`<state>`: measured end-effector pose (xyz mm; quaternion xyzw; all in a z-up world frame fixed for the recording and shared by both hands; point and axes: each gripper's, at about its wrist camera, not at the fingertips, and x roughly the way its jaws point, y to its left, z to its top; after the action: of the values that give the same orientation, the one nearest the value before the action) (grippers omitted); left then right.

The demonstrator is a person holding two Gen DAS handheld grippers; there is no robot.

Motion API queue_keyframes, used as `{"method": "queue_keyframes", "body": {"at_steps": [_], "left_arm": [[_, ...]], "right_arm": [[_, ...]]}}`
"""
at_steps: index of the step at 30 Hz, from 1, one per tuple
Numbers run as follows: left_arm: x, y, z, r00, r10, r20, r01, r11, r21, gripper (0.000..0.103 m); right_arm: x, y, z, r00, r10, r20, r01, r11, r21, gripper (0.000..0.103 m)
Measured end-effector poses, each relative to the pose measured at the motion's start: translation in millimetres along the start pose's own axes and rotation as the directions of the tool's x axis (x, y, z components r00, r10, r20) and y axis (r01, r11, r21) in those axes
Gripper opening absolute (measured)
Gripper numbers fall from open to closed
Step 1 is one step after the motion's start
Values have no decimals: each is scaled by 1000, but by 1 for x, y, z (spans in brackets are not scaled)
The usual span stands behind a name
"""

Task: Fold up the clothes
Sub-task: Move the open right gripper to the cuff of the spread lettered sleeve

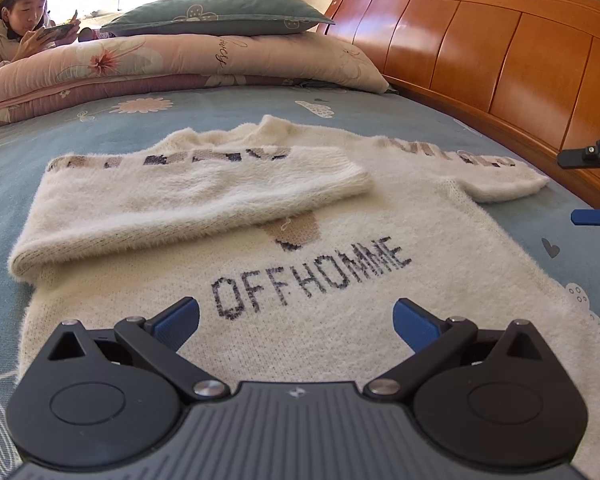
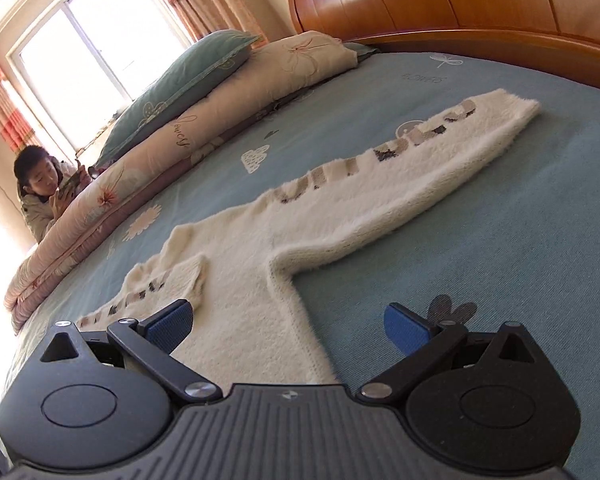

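A fluffy cream sweater lettered "OFFHOMME" lies flat on the blue bedsheet. Its left sleeve is folded across the chest. The right sleeve stretches straight out over the sheet. My left gripper hovers open over the sweater's lower front, holding nothing. My right gripper is open and empty above the sweater's right side edge, below the armpit. In the left wrist view the right gripper's blue-tipped fingers show at the right edge.
Rolled floral quilts with a green pillow lie along the far side of the bed. A person leans there looking at a phone. The wooden headboard bounds the right side. Bare sheet surrounds the outstretched sleeve.
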<state>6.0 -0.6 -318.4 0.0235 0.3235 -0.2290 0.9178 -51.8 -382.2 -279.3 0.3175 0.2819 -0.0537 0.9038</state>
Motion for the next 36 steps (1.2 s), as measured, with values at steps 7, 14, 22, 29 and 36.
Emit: {"method": "queue_keyframes", "body": {"at_steps": [7,14,22,29,36], "left_arm": [[14,-4,-7,999,-9,-32,9,1000,10,102],[17,-8,-10,999,12,-33,-9,998,63,102],[18,-6,-9,999,0,-35,2,999,51,102],[19,-7,-10,999,1,-35,1,998,63,102],[19,-6,-12,1000,-1,-32,3,998,67,102]], "right_arm": [[30,-86,50,997,5,83,-26,965,262,103],[73,-149,78,993,-15,118,-36,908,418,103],[103,-164,103,994,-15,108,-26,927,375,103],[117,-174,118,989,23,149,-75,933,352,103],[124,-181,121,971,58,230,-125,949,288,103]]}}
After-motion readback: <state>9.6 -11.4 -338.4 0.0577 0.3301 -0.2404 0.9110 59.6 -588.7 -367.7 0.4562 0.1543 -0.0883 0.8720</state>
